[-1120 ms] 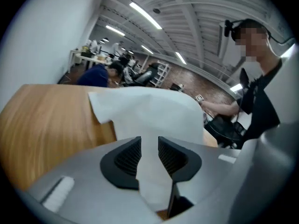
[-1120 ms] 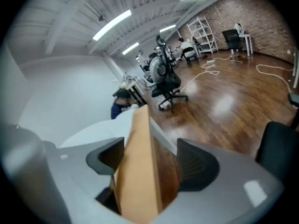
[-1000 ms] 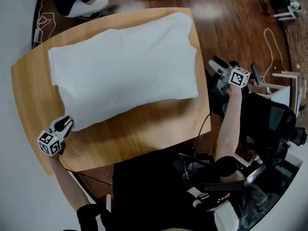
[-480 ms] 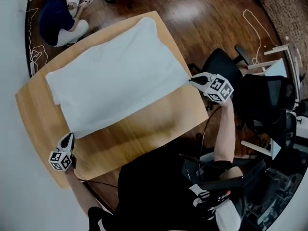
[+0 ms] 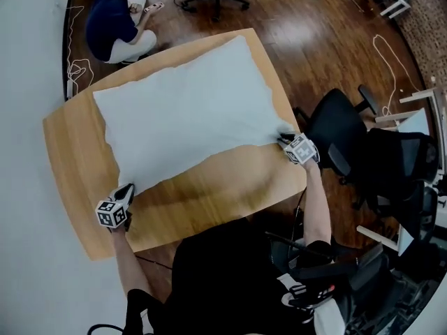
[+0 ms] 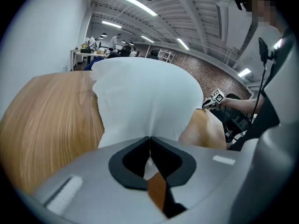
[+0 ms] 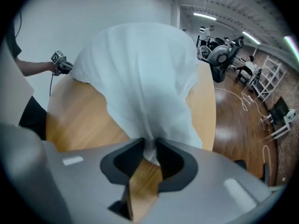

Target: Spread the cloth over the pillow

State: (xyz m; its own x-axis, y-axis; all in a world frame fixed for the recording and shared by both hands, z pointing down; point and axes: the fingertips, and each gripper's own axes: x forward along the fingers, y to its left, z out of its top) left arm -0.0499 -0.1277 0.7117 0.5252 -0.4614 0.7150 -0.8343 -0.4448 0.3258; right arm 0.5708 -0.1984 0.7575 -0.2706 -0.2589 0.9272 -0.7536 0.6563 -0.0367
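Finds left tongs (image 5: 128, 189) shut tight on one near corner of the cloth (image 5: 188, 114). Finds right tongs (image 5: 286, 139) pinching the other near corner, jaws just eased slightly wider, fabric bunched between them. Places the cloth ahead of both tongs, spread away over the table (image 5: 70, 152), long axis running from one tongs to the other, near edge strung between them. Cannot tell the pillow apart from the cloth; judges it beneath, from the mound ahead of the jaws. Rates neither hand nearer: one corner each. Expects the next move to turn on drawing that edge back evenly. Notes bare wood behind it, nothing obstructing. Records a chair (image 5: 335, 128) just outside the right tongs and a person (image 5: 115, 26) far beyond the cloth.
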